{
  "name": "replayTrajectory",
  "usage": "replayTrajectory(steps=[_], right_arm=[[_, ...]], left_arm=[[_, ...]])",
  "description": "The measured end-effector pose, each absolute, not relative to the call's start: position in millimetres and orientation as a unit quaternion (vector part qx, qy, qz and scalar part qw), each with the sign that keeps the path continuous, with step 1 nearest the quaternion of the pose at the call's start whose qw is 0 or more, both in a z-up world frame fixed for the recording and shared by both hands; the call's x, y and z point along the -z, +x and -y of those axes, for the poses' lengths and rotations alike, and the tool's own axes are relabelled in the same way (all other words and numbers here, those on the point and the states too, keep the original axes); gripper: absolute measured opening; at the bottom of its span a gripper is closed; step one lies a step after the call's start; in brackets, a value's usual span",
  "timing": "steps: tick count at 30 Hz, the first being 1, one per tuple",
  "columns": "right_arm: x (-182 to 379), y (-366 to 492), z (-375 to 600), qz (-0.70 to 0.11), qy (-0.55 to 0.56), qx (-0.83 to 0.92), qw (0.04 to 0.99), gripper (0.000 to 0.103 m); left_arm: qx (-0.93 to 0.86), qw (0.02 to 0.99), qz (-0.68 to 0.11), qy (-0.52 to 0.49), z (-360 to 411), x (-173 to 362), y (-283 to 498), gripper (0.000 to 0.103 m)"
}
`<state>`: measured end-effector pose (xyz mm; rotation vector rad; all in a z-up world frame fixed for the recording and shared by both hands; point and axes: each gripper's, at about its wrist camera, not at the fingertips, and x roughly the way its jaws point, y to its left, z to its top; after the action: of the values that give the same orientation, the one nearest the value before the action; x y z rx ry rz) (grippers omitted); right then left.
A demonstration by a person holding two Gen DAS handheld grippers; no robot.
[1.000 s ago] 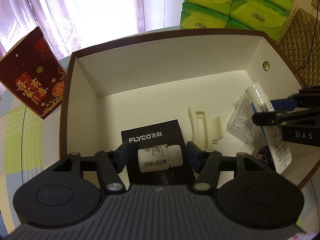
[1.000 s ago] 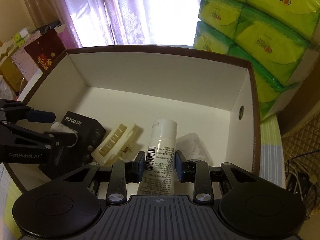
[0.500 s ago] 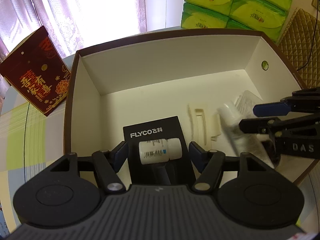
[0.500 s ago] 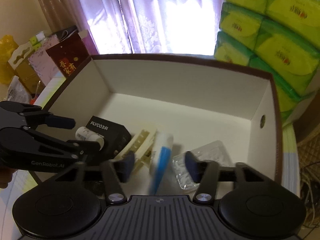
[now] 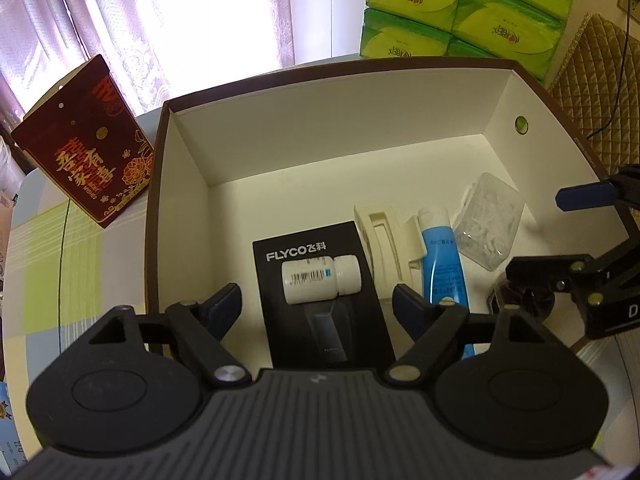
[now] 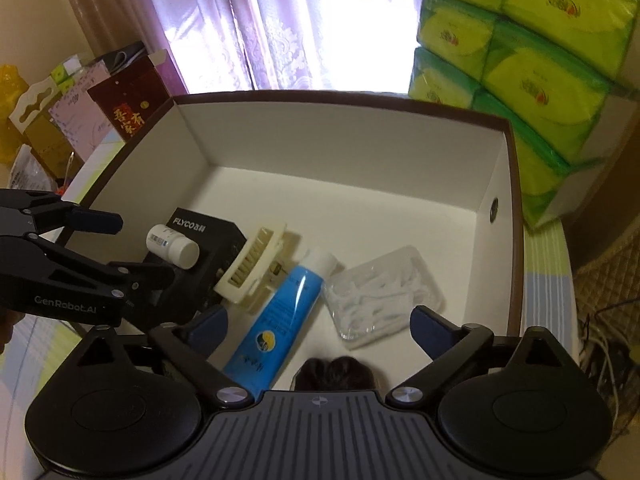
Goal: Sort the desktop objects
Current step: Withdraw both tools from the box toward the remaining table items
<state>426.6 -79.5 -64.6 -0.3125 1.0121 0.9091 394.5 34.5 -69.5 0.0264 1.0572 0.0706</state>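
Note:
A brown box with a white inside (image 5: 320,148) (image 6: 340,148) holds the sorted things. A white pill bottle (image 5: 321,279) (image 6: 173,246) lies on a black FLYCO box (image 5: 320,300) (image 6: 208,232). Beside it lie a cream plastic holder (image 5: 380,240) (image 6: 252,268), a blue and white tube (image 5: 442,258) (image 6: 282,312) and a clear case of floss picks (image 5: 490,220) (image 6: 382,294). My left gripper (image 5: 318,304) is open and empty above the bottle. My right gripper (image 6: 320,322) is open and empty above the tube and case.
A dark red gift box (image 5: 86,148) stands left of the brown box. Stacked green tissue packs (image 5: 460,4) (image 6: 520,52) stand behind it at the right. A dark round object (image 6: 336,372) lies at the box's near wall. Paper bags and cartons (image 6: 52,120) crowd the far left.
Both grippers have opened wide and drawn back. The left let go of the pill bottle onto the FLYCO box. The right let go of the tube, which now lies on the box floor.

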Motion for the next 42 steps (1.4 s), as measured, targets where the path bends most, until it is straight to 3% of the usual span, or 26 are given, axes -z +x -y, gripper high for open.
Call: replayTrajectory(steps=[18,42], right_arm=[[39,407,100,-0.454,-0.138,-0.396,0.786,0.101],[-4,332,146,-0.394,-0.113,-0.380,0.829,0.101]], left_arm=[[-0.041,0.868,-0.494,0.015,-27,45,377,0.090],[-0.076,0.895,-0.440,0.005,-13,-7,298,0.093]])
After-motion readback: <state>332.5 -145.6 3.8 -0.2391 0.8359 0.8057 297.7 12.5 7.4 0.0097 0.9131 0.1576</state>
